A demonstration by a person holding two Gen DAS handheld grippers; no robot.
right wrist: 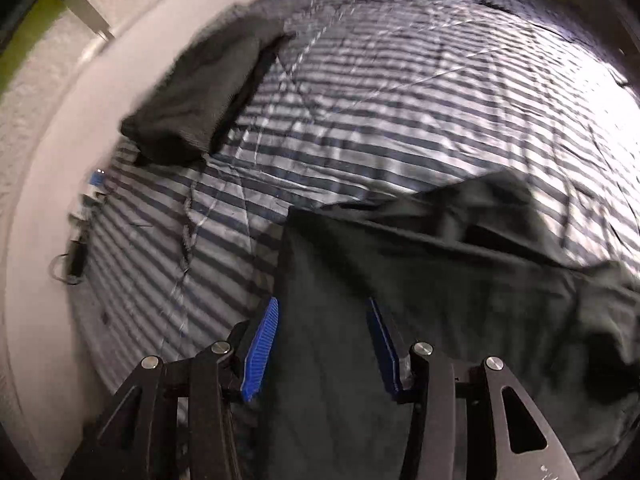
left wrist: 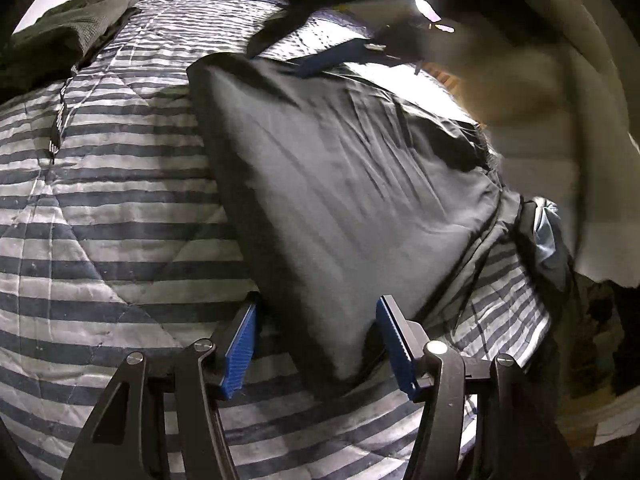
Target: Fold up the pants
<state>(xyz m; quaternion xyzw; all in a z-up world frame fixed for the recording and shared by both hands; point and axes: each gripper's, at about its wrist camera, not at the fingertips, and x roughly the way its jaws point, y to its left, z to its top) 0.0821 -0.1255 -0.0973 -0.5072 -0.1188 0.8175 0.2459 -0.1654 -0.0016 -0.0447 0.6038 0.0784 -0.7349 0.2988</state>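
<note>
Dark grey pants lie folded flat on a blue-and-white striped quilt. My left gripper is open, and its blue pads straddle the near corner of the pants without pressing on it. At the far end of the pants, a blurred dark shape with a blue finger is my right gripper. In the right wrist view the right gripper is open over the pants. The cloth's left edge runs beside the left pad, and the far part of the fabric is rumpled.
Another dark garment lies near the wall. A thin dark strap rests on the quilt. A person's blurred pale sleeve fills the right side. Small items sit at the bed's edge.
</note>
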